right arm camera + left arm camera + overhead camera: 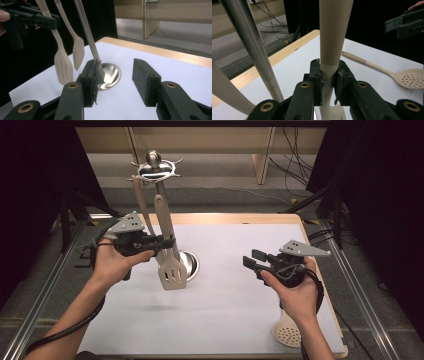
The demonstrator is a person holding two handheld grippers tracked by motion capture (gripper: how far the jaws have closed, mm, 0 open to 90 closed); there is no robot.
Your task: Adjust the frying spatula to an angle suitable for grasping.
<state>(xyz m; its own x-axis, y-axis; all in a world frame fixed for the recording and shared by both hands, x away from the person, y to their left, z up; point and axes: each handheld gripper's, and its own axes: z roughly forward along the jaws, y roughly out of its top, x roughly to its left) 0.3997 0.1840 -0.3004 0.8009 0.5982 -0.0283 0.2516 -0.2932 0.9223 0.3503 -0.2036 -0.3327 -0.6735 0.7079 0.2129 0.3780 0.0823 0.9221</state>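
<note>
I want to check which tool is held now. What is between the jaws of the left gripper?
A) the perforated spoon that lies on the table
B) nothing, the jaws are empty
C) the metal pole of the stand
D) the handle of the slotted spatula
D: the left gripper is clamped on the cream handle of the slotted spatula, while the perforated spoon lies on the table and the metal pole stands beside the jaws.

Table: light wood table point(280, 218) with a white mat point(230, 320), centre of frame.
Floor: grey carpet point(210, 195), cables point(295, 155) at upper right.
Furniture: pale wooden panels point(262, 162), top.
Sides: black curtains point(30, 195), aluminium rails point(45, 290).
</note>
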